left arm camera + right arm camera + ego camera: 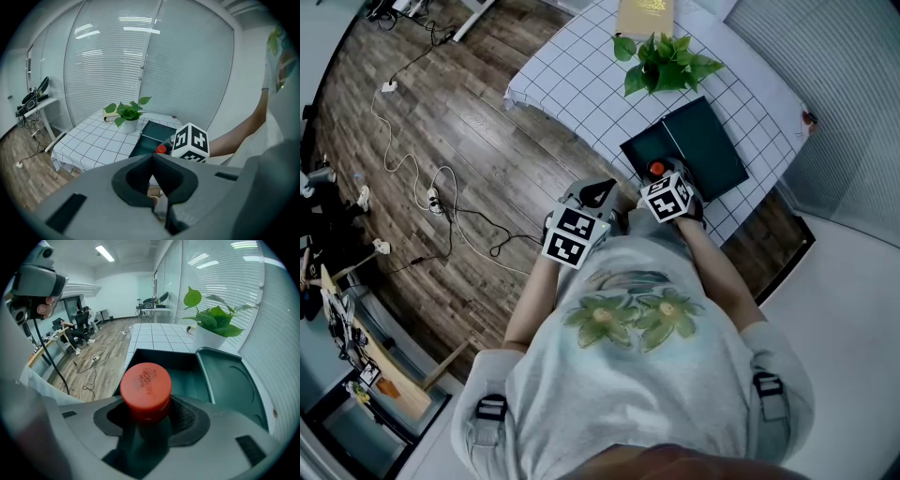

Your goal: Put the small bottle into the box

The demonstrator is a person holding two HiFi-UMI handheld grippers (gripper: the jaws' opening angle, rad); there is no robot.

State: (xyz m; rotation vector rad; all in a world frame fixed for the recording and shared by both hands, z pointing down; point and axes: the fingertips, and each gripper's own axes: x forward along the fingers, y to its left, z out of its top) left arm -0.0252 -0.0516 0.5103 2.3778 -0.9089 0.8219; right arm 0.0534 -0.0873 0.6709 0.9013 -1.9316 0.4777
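The small bottle, dark with a red cap, stands upright between the jaws of my right gripper, which is shut on it. That gripper hovers at the near edge of the open dark green box, whose hollow lies just beyond the cap. The box's lid lies open to its right. My left gripper hangs off the table's near edge, close to my body, shut and empty. From the left gripper view, the red cap and the right gripper's marker cube show ahead.
A potted green plant stands behind the box on the checked tablecloth, with a yellow book at the far edge. Cables trail over the wood floor to the left. A slatted glass wall runs behind the table.
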